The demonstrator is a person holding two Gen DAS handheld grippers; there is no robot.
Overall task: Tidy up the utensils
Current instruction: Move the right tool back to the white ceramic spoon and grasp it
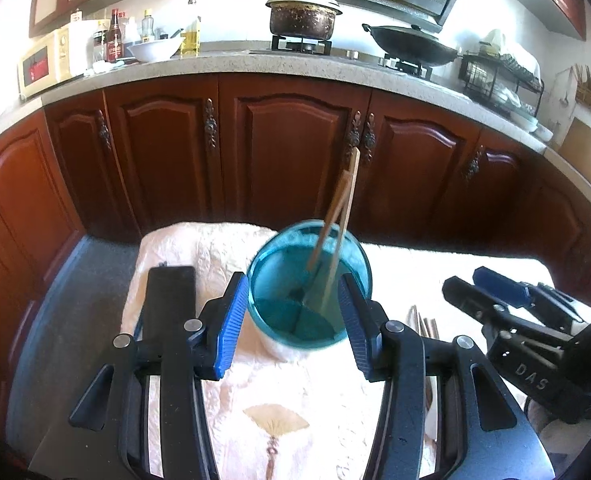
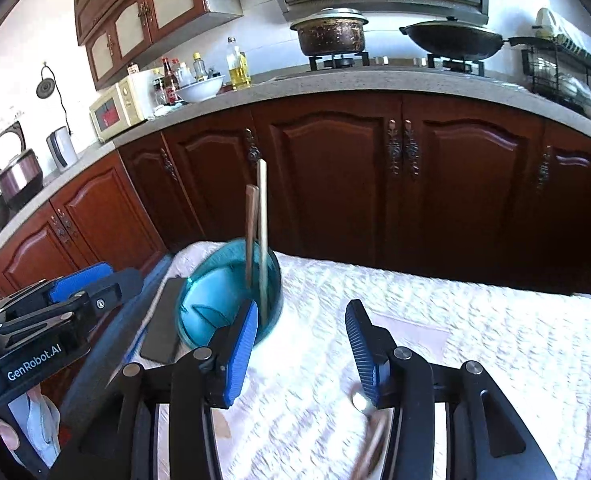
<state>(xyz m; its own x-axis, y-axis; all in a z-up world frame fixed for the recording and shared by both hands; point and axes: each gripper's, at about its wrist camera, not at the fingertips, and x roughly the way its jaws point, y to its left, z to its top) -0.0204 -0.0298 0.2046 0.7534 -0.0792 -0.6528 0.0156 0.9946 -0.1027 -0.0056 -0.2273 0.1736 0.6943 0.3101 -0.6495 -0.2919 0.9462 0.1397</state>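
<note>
Left gripper (image 1: pixel 293 312) straddles the teal cup (image 1: pixel 309 284), blue pads either side of the wall; pads look right at the glass but contact can't be confirmed, jaws wide. Cup sits on the white quilted cloth (image 1: pixel 279 392), dead centre of the left wrist view, at 10 o'clock of the right gripper (image 2: pixel 299 342) in the right wrist view. Two wooden chopsticks (image 1: pixel 341 224) stand in the cup, leaning toward 1 o'clock, tops crossing against the cabinet doors (image 1: pixel 287 148). Black flat case (image 1: pixel 171 300) lies on the cloth at 9 o'clock of the cup, just beside it. Right gripper jaws spread apart, holding nothing, hovering over cloth. More chopsticks (image 1: pixel 425 326) lie flat at 4 o'clock of the cup. A blurred utensil (image 2: pixel 369 436) lies under the right gripper's right finger, type unclear. Pot (image 1: pixel 303 16) and wok (image 1: pixel 411 46) on the stove at 12 o'clock.
</note>
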